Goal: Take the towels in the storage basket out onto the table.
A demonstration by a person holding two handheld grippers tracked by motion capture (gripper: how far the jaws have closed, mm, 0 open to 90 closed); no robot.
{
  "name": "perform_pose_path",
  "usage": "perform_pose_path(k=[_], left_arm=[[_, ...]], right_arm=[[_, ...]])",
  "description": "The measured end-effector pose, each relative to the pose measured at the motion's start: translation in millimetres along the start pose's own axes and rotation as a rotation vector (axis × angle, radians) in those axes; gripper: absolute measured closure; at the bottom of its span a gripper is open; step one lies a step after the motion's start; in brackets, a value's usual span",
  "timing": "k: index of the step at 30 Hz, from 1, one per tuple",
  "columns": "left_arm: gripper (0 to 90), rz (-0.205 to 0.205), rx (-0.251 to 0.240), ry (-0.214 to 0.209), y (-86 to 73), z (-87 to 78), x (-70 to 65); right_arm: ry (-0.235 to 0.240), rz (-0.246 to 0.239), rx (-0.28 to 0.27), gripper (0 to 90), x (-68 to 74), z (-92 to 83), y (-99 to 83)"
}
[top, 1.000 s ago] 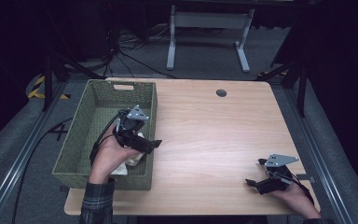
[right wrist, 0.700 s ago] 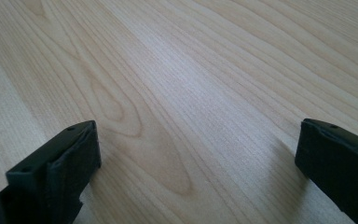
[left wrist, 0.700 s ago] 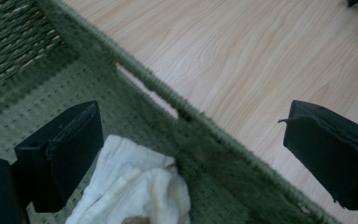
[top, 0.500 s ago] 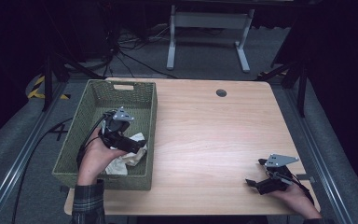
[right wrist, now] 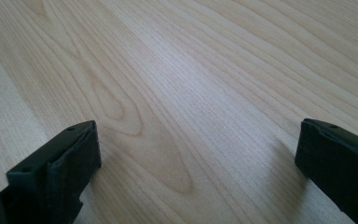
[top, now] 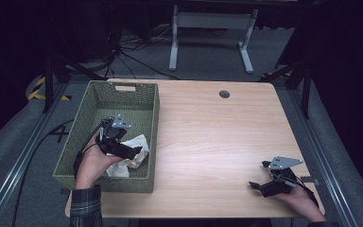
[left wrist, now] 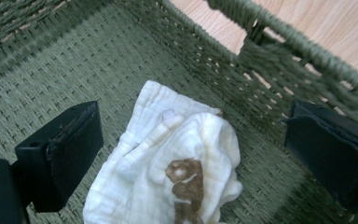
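Green woven basket (top: 101,101) sits at the left edge of the wooden tabletop (top: 208,137), and a crumpled white muslin cloth (left wrist: 168,163) with a brown animal print lies on its floor, in the near right corner against the right wall. The left gripper (top: 123,150) hangs inside the basket just above the cloth, jaws spread wide with the cloth between them and nothing held.

Risks, as I judge them: the cloth lies close to the basket's right wall, so one pad (left wrist: 328,149) could catch the weave or the rim as the jaws close and drag the basket instead of the fabric. A shallow pinch might take only a top fold, letting the cloth slip out on the lift. Closing too low could press the pads into the woven floor.

The right gripper (top: 269,187) rests low over the near right corner of the tabletop, jaws apart and empty, well apart from the basket. A small round grommet (top: 224,94) sits near the far edge. Nothing lies between the left gripper and the cloth; only the basket walls crowd the approach.
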State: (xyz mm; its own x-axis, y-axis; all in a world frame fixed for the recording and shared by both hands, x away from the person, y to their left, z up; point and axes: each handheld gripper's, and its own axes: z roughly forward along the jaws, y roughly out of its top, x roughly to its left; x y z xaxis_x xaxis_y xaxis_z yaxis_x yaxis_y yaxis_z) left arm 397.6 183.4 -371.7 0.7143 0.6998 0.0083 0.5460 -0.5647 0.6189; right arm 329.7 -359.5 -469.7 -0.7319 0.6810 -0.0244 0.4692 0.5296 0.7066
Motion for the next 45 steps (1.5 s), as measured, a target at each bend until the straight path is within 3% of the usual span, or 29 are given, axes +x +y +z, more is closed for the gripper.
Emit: perform_pose_path(k=[2, 3, 13, 18, 23, 27, 32, 38, 42, 45], left_arm=[[5.3, -0.001, -0.023, 0.017, -3.0, 3.0, -0.8], [5.2, -0.016, -0.019, 0.012, -4.7, 3.6, -1.9], [5.3, -0.021, 0.017, 0.015, -15.5, 14.4, 6.4], [5.4, -0.015, 0.081, -0.004, -17.8, 25.5, 8.5], [6.2, -0.018, 0.140, 0.007, -18.8, 33.2, 8.9], [13.6, 0.001, 0.191, -0.014, -18.5, 38.9, 7.2], [13.6, 0.009, 0.277, 0.011, -18.5, 48.6, 5.6], [15.2, 0.011, 0.309, -0.001, -18.9, 53.2, 5.0], [20.9, 0.014, 0.347, -0.004, -19.3, 57.1, 4.5], [32.0, -0.001, 0.354, -0.028, -19.6, 56.7, 4.3]], right_arm=[[0.000, 0.000, 0.000, 0.4, 0.0, 0.0, 0.0], [0.000, 0.001, 0.000, 0.4, 0.1, 0.1, 0.0], [-0.001, 0.000, 0.000, 0.4, 0.3, -0.2, -0.3], [0.001, 0.001, 0.001, 0.4, 0.4, -0.4, -0.4], [0.001, -0.003, 0.001, 0.4, 0.4, -0.6, -0.7], [0.000, -0.004, 0.001, 0.4, 0.4, -0.6, -0.8], [0.000, -0.005, 0.000, 0.4, 0.4, -0.6, -0.8], [-0.001, -0.007, -0.002, 0.4, 0.3, -0.6, -0.8], [0.000, -0.006, 0.000, 0.4, 0.4, -0.6, -0.9], [0.000, -0.004, 0.001, 0.4, 0.5, -0.7, -0.9]])
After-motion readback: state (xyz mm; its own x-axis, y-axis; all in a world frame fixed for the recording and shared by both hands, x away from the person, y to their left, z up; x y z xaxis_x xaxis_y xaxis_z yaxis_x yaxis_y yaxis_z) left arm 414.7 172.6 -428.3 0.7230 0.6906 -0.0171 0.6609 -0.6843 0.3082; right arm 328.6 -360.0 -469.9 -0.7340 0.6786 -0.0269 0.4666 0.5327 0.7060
